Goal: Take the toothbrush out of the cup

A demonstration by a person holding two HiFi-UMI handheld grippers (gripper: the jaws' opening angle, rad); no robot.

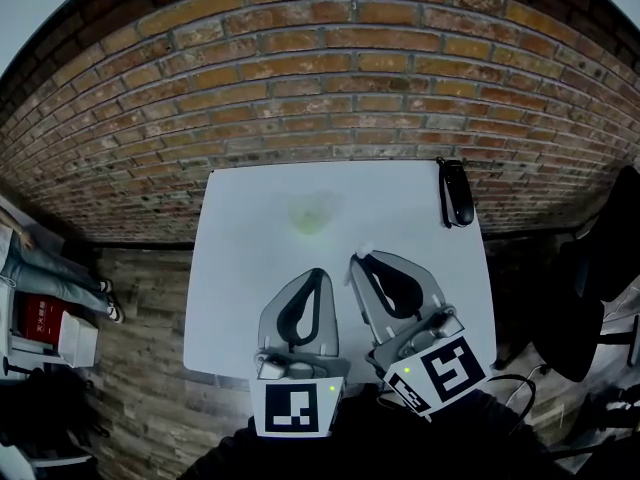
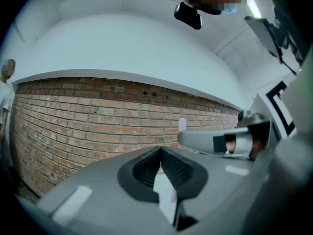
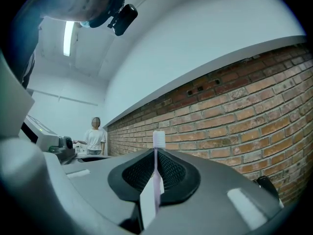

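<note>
A pale green see-through cup [image 1: 312,213] stands upright on the white table [image 1: 240,268], toward the back middle. My right gripper [image 1: 357,260] hovers in front of and to the right of the cup, shut on the toothbrush [image 1: 364,251]. In the right gripper view the thin pale handle runs between the pads and the white bristle head [image 3: 158,139] sticks out past the tips of the right gripper [image 3: 156,153]. My left gripper [image 1: 317,271] sits beside it, in front of the cup, its jaws together with nothing seen between them. From the left gripper [image 2: 160,150] the brush head [image 2: 182,125] shows at the right.
A black handset-like object [image 1: 456,193] lies at the table's back right corner. A brick wall [image 1: 320,78] runs behind the table. A dark chair [image 1: 590,298] stands to the right, a red box [image 1: 42,320] on the floor at left. A person [image 3: 96,136] stands far off.
</note>
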